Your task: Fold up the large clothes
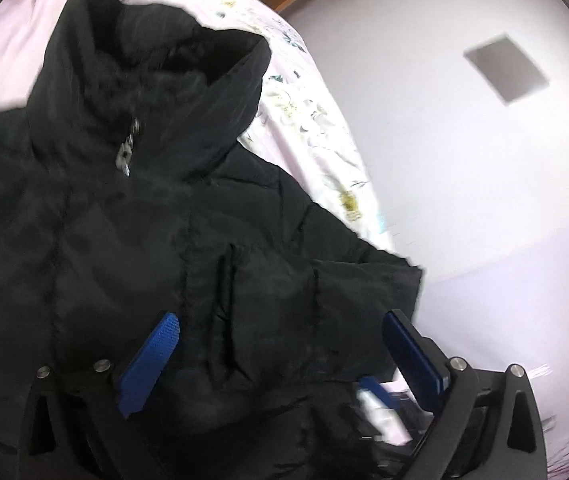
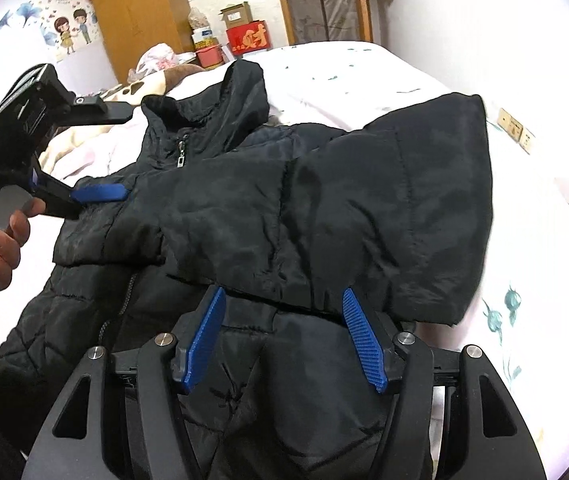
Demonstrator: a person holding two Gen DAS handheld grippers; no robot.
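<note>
jacket (image 2: 268,208): blk quilted cloth, slight sheen | pads (image 2: 204,340): ribbed blue plastic

left tongs (image 1: 280,344): jaws spread wide | right tongs (image 2: 284,320): jaws spread wide

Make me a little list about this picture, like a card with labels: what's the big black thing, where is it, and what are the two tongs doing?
garment: black puffy jacket, zipped, one sleeve folded across its front
surface: bed with flowered sheet
left tongs: open, over the jacket
right tongs: open, at the folded sleeve's edge
held: nothing gripped
background: wooden wardrobe, red box
</note>
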